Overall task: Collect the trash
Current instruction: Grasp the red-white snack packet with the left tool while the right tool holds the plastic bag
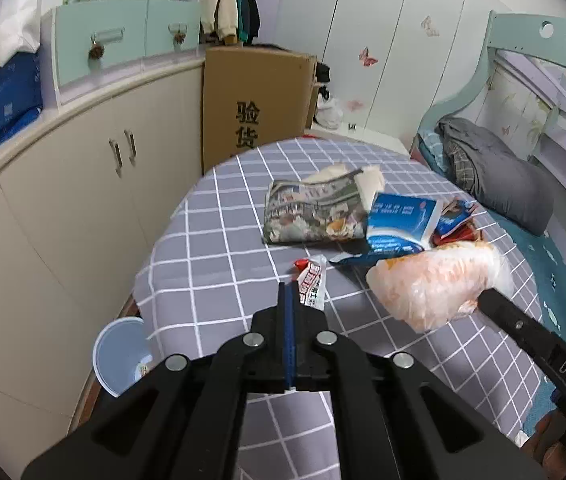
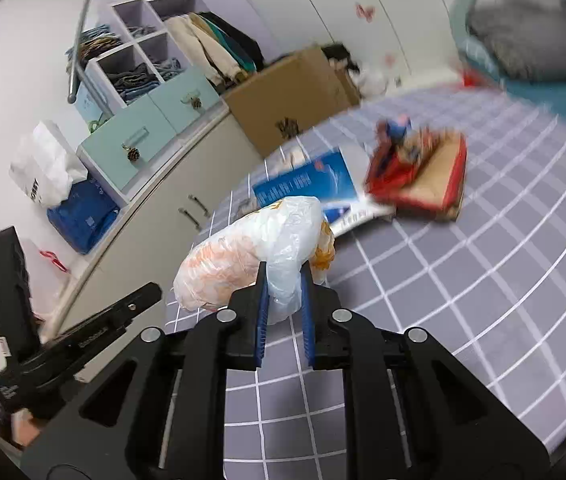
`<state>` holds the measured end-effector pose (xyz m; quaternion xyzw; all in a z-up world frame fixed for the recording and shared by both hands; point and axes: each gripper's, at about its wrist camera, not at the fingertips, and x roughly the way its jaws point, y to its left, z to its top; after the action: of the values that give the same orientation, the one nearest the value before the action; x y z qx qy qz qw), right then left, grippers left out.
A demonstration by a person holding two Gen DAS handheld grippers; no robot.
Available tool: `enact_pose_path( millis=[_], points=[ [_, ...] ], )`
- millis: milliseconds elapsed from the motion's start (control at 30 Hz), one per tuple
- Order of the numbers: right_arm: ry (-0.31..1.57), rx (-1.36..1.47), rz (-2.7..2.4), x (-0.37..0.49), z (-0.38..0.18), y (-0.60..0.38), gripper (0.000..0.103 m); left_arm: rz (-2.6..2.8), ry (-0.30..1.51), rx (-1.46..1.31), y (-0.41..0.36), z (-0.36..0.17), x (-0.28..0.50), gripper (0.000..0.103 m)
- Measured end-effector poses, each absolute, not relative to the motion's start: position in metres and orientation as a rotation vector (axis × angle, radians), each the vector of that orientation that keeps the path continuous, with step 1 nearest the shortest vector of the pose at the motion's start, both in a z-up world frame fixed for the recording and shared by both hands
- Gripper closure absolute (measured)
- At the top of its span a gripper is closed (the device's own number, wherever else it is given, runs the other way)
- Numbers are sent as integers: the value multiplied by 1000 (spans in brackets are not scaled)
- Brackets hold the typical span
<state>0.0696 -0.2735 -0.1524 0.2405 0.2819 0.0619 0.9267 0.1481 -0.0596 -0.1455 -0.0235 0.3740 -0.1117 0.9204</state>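
Currently I am gripping a small red-and-white wrapper [image 1: 311,283] in the left gripper [image 1: 291,292], jaws clenched fully together on it, above the near part of the checked tablecloth [image 1: 211,264]. I am pinching the clear plastic bag [image 2: 251,256] of orange contents in the right gripper [image 2: 285,280], jaws closed on its loose film. Farther off, a blue-and-white packet [image 1: 399,224] and a printed pouch [image 1: 315,212] are lying on the cloth. A pale blue bin [image 1: 121,354] is standing at the near left, below the table edge.

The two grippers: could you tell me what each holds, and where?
Left gripper: small red-and-white wrapper, by its near end. Right gripper: plastic bag, by its near bunched end.
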Motion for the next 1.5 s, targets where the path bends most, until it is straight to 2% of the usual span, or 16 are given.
enact_pose_path(
  millis=[367,700,1033,1067,1133,1167,1500],
  points=[
    [550,340,136,65,-137,-223,89,-233,709,-102,-12,-128,123,103],
    [552,260,160,81,-132,-174,89,-239,726,-202,45,-138,121,103],
    [517,196,-10,89,-134,-197,89,-378,833,-148,-7,-163,151,101],
    [517,189,-27,89,-136,-201,89,-388,844,-144,-15,-165,157,98],
    [513,177,-53,89,-139,-209,89,-393,855,-129,-27,-170,164,78],
    [513,174,-62,90,-140,-213,89,-389,855,-113,-35,-172,168,60],
    [506,201,-85,94,-148,-252,89,-350,876,37,-93,-196,197,60]
  ],
)
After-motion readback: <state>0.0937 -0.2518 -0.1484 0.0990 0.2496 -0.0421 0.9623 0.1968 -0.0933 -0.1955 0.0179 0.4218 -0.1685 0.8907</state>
